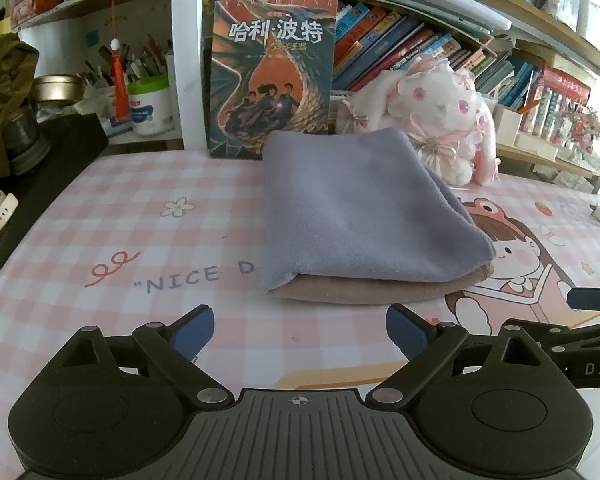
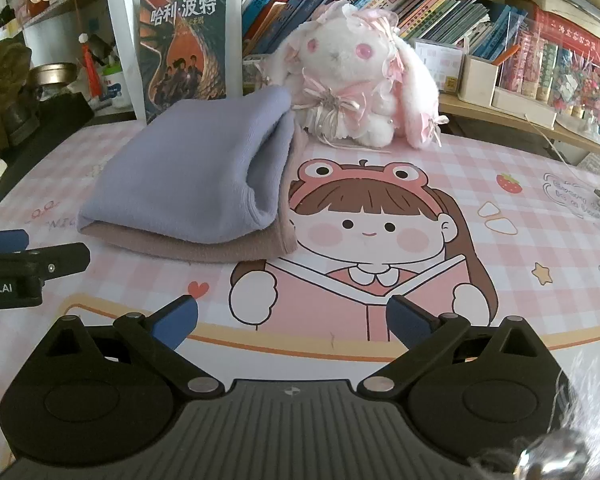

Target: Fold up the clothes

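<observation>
Both grippers hang empty before two folded cloths stacked on the desk mat.

Left gripper (image 1: 300,330), seen from its own wrist camera, has its blue pads spread wide with nothing between them, just short of the near edge of the stack: a lavender cloth (image 1: 364,208) lies folded on top of a tan cloth (image 1: 380,290), both flat on the pink checked mat (image 1: 120,232), with a book (image 1: 272,76) standing behind them and a plush rabbit (image 1: 440,120) to the right. From the right wrist camera, the right gripper (image 2: 292,322) is equally wide open and empty, over the mat's cartoon girl, the stack ahead to its left. Folding looks finished or nearly so; the lavender cloth's open end bulges loosely there, so any next move would likely be pressing it flat or squaring the edges.
</observation>
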`<state>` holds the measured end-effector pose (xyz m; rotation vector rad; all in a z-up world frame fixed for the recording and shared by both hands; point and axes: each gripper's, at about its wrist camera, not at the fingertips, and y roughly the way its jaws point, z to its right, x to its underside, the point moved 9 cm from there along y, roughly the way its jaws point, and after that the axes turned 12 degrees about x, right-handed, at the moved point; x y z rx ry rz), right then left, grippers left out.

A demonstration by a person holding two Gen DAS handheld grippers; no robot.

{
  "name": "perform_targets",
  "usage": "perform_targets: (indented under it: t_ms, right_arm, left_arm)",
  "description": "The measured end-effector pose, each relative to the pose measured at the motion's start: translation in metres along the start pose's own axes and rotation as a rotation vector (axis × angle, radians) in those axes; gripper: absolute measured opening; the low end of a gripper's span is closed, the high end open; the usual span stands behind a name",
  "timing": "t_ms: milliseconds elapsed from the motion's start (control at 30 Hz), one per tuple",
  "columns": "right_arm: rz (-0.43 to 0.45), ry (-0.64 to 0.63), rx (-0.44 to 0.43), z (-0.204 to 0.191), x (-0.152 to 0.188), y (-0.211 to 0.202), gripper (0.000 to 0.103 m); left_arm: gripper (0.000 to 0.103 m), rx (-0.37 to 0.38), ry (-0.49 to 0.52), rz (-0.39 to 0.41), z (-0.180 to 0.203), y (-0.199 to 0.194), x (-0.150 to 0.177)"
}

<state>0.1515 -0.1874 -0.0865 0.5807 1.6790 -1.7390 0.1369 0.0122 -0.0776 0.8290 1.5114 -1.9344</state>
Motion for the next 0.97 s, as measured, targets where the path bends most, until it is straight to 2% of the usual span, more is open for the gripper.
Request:
perform_targets:
  t_ms: [967]
  right_arm:
    - [-0.003, 0.015, 0.003, 0.0033, 0.0040, -0.0033, 0.101]
  left_arm:
    - [0.095, 0.010, -0.009, 0.008, 0.0035, -0.0042, 0.0023]
